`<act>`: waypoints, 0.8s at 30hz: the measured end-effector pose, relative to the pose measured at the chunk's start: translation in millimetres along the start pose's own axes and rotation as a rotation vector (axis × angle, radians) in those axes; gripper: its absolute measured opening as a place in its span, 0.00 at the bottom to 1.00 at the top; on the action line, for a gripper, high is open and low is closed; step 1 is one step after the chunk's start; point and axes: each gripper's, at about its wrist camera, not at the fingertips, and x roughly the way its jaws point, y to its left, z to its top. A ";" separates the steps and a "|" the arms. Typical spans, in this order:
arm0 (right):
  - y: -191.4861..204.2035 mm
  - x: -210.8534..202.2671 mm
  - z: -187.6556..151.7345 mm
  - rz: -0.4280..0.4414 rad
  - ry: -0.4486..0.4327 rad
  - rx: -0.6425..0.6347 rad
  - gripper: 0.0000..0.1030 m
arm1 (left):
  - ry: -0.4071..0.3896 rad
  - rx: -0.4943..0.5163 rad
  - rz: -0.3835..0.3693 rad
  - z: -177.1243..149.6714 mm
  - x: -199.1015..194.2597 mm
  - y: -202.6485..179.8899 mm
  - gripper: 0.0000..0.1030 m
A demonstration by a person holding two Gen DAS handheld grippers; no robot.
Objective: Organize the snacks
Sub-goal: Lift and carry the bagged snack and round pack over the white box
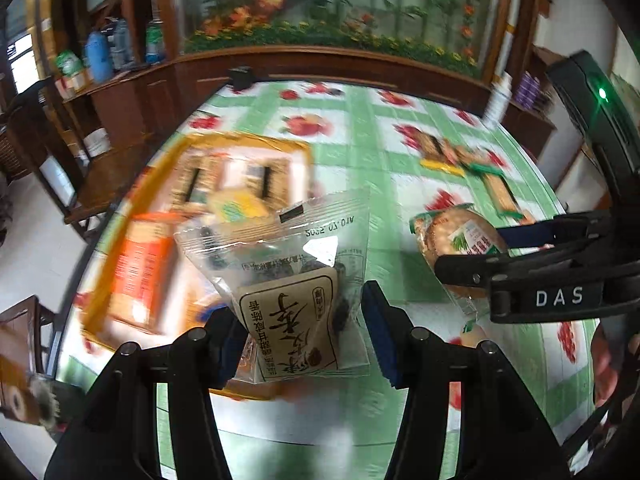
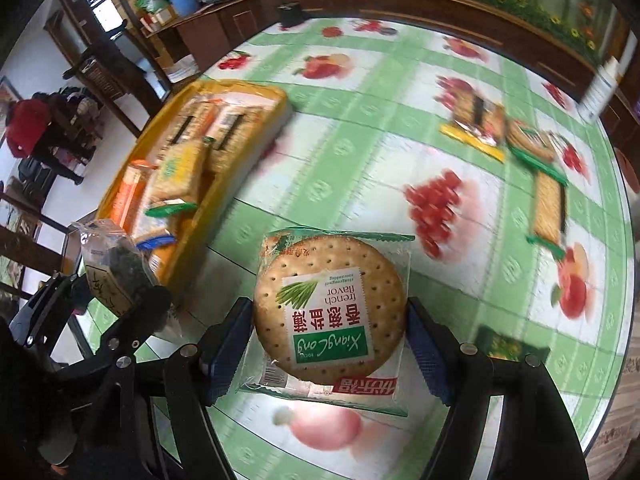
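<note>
Along the left edge of the table [image 2: 360, 128], which carries a green-checked cloth printed with fruit, stands one yellow tray [image 2: 256, 128] holding several wrapped snacks, stacked too closely and too blurred for a firm count. Two grippers are present, each with one packet. The left gripper [image 1: 304, 334] has its jaws closed in on a clear plum packet [image 1: 296, 280] with a beige label, gripped at its lower end; the left pad presses the wrapper, while the right pad appears to stand slightly clear of it, and the packet hangs above the near end of the tray. The right gripper [image 2: 330, 344] has its jaws closed against both sides of one round cracker packet [image 2: 330, 312] labelled french flavor, held above the near-middle of the table. Toward the far right corner lie about three more loose snacks [image 2: 516, 140], one yellow-edged and two green-edged, touching or overlapping. The right wrist view alone shows the tray's full outline, a dark green packet [image 2: 512, 346] near the right edge, and the cracker label. The left wrist view alone shows the plum packet's printed face and the right gripper's side, with only part of the cracker visible.
</note>
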 end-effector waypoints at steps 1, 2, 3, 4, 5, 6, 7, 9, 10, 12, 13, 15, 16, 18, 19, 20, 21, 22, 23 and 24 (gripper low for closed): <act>7.9 -0.3 6.3 0.010 -0.005 -0.010 0.75 | -0.009 -0.014 0.016 4.7 -1.9 10.7 0.52; 13.8 -0.1 11.2 0.016 -0.011 -0.018 0.75 | -0.015 -0.024 0.029 7.5 -2.8 17.3 0.52; 20.7 0.0 17.4 0.024 -0.016 -0.030 0.74 | -0.025 -0.040 0.053 12.3 -3.9 29.0 0.52; 29.5 0.2 25.2 0.032 -0.023 -0.043 0.74 | -0.029 -0.051 0.070 14.8 -3.9 37.0 0.52; 37.3 0.7 32.1 0.037 -0.030 -0.053 0.74 | -0.028 -0.062 0.087 18.0 -3.3 45.9 0.52; 45.3 1.6 38.9 0.045 -0.035 -0.064 0.74 | -0.025 -0.082 0.111 22.7 -1.7 59.0 0.52; 52.6 3.2 46.4 0.057 -0.039 -0.070 0.74 | -0.024 -0.095 0.123 25.2 -0.1 67.5 0.52; 64.3 6.4 59.2 0.075 -0.047 -0.069 0.74 | -0.019 -0.129 0.156 30.5 3.5 89.1 0.52; 70.2 9.4 66.3 0.090 -0.048 -0.064 0.74 | -0.015 -0.143 0.164 31.6 5.3 97.1 0.52; 83.1 15.8 76.3 0.128 -0.048 -0.058 0.74 | 0.002 -0.175 0.179 31.5 10.6 112.7 0.52; 88.7 18.5 78.8 0.139 -0.049 -0.057 0.74 | 0.009 -0.185 0.181 30.2 12.3 117.0 0.52; 101.0 25.3 82.0 0.176 -0.048 -0.051 0.74 | 0.030 -0.206 0.182 27.7 20.2 126.5 0.52; 107.6 30.2 82.7 0.201 -0.041 -0.044 0.74 | 0.040 -0.212 0.182 26.5 23.2 128.6 0.52; 119.5 40.8 82.4 0.221 -0.024 -0.049 0.74 | 0.057 -0.225 0.177 24.7 28.9 131.9 0.52; 124.5 46.2 81.2 0.220 -0.018 -0.052 0.74 | 0.065 -0.233 0.175 23.8 31.8 133.2 0.52; 127.5 51.0 79.7 0.225 -0.011 -0.050 0.74 | 0.071 -0.234 0.177 23.0 33.8 133.8 0.52; 128.5 54.6 78.7 0.236 -0.006 -0.041 0.74 | 0.076 -0.233 0.182 22.6 37.3 134.4 0.52; 129.2 57.9 78.1 0.241 -0.002 -0.029 0.74 | 0.082 -0.233 0.184 22.2 40.6 134.9 0.52; 129.2 59.7 78.0 0.238 -0.002 -0.027 0.74 | 0.087 -0.237 0.184 22.0 42.3 135.5 0.52; 129.0 60.7 77.0 0.239 -0.001 -0.025 0.74 | 0.095 -0.245 0.184 21.1 45.3 136.8 0.52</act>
